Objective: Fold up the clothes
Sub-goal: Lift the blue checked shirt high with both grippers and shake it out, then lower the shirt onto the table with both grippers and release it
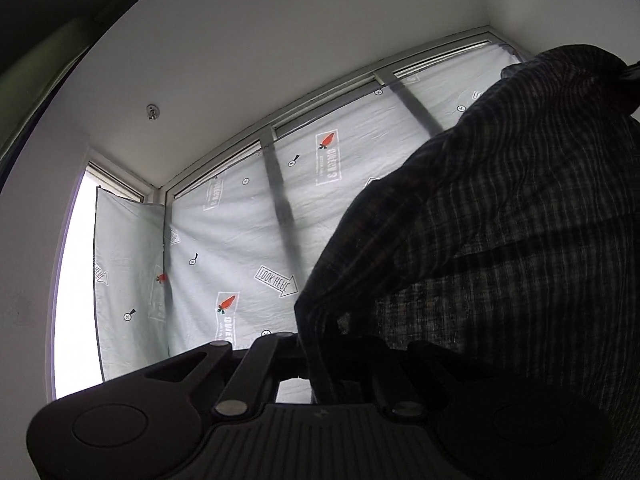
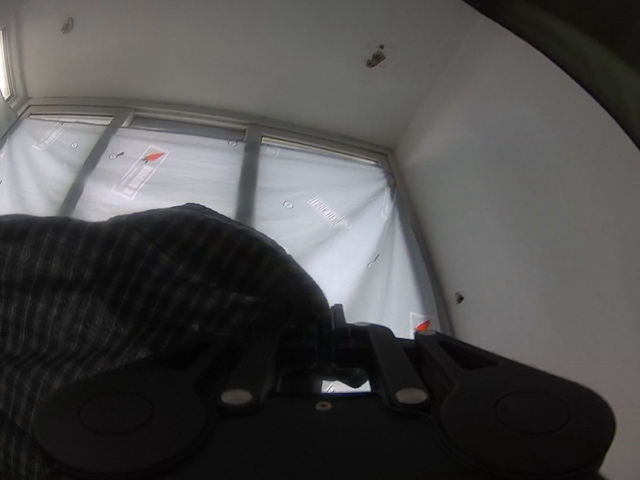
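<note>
Grippers — left gripper, right gripper — pinch dark plaid shirt aloft.

Both claws tilted upward: left claw clamped, right claw clamped

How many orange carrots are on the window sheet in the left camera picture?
3. One carrot is high on the sheet near the middle, one is low down, and a small one is at the corner fold. The dark shirt may hide more.
</note>
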`<action>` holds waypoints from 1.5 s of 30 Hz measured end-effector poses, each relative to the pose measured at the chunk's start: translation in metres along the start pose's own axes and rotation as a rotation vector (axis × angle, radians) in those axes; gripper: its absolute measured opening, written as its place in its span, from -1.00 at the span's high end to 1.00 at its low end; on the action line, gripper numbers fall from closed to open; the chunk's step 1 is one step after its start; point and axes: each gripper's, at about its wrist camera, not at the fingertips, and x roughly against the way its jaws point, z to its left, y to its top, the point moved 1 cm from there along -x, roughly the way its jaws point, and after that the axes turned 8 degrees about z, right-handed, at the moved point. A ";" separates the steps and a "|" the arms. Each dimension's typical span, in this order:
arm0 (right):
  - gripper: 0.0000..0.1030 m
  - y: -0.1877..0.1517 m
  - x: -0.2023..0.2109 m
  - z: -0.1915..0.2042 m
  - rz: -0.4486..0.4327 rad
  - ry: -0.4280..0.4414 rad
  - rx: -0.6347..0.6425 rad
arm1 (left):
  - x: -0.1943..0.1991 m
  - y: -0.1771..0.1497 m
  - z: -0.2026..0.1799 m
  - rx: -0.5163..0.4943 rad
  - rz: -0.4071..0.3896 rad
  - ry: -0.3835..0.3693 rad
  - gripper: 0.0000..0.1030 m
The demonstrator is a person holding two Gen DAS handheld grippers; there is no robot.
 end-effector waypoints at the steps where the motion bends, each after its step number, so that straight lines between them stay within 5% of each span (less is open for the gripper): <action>1: 0.88 0.005 0.001 -0.009 -0.015 -0.002 -0.001 | 0.006 0.003 -0.004 0.004 0.004 -0.019 0.90; 11: 0.88 -0.006 0.006 -0.008 -0.006 0.056 0.043 | 0.052 -0.026 0.006 0.004 0.237 -0.120 0.88; 21: 0.87 -0.091 -0.045 0.100 0.186 0.250 0.106 | -0.014 -0.118 0.012 0.018 0.518 -0.067 0.88; 26: 0.87 -0.172 -0.096 0.177 0.360 0.336 0.168 | -0.096 -0.191 0.006 0.076 0.658 -0.041 0.89; 32: 0.84 -0.314 -0.144 0.257 0.651 0.461 0.274 | -0.200 -0.308 -0.018 0.097 0.858 -0.015 0.82; 34: 0.54 -0.367 -0.151 0.278 0.810 0.565 0.327 | -0.226 -0.357 -0.029 0.105 0.982 -0.037 0.73; 36: 0.24 -0.418 -0.155 0.291 0.967 0.659 0.338 | -0.246 -0.397 -0.033 0.141 1.112 -0.092 0.39; 38: 0.08 -0.451 -0.148 0.286 1.079 0.699 0.295 | -0.236 -0.421 -0.034 0.175 1.179 -0.095 0.34; 42: -0.17 -0.481 -0.115 0.243 1.183 0.681 0.292 | -0.197 -0.435 -0.034 0.218 1.236 -0.118 -0.19; 45: -0.19 -0.493 -0.080 0.186 1.311 0.644 0.317 | -0.159 -0.431 -0.046 0.175 1.291 -0.183 -0.22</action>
